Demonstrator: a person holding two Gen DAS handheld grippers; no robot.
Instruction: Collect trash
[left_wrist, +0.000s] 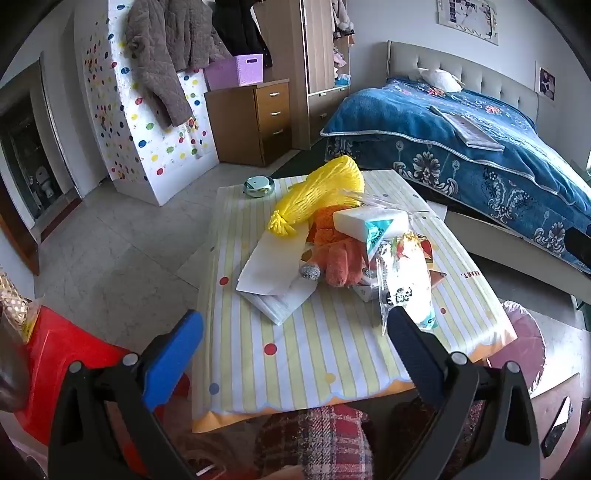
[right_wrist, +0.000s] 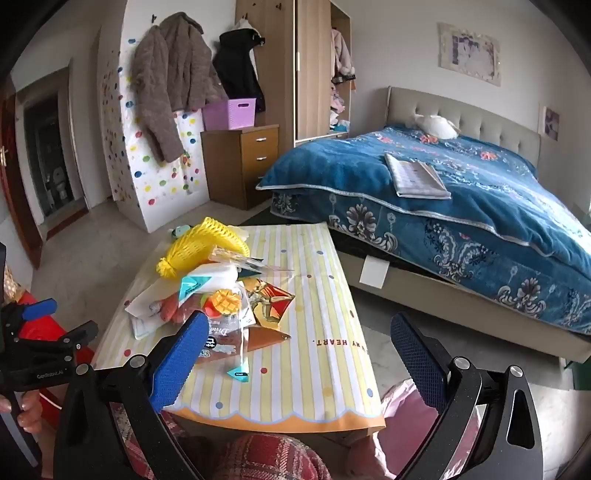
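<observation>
A heap of trash lies on the striped tablecloth (left_wrist: 314, 350). It holds a yellow foam net (left_wrist: 325, 192), white folded paper (left_wrist: 269, 269), an orange plush piece (left_wrist: 332, 262), a white pack with a teal label (left_wrist: 369, 219) and a clear printed snack bag (left_wrist: 404, 284). My left gripper (left_wrist: 295, 350) hangs open over the table's near edge, short of the heap, with nothing between its fingers. In the right wrist view the heap (right_wrist: 221, 295) sits left of centre. My right gripper (right_wrist: 299, 354) is open and empty, above the table's near right part. The left gripper (right_wrist: 59, 319) shows at the left edge, held by a hand.
A pink-lined bin (right_wrist: 406, 413) stands by the table's near right corner. A red stool (left_wrist: 55, 369) is on the left. A small metal tin (left_wrist: 258, 184) sits at the table's far edge. The bed (right_wrist: 461, 206) fills the right side. Plaid-clad knees (left_wrist: 314, 443) are below the table edge.
</observation>
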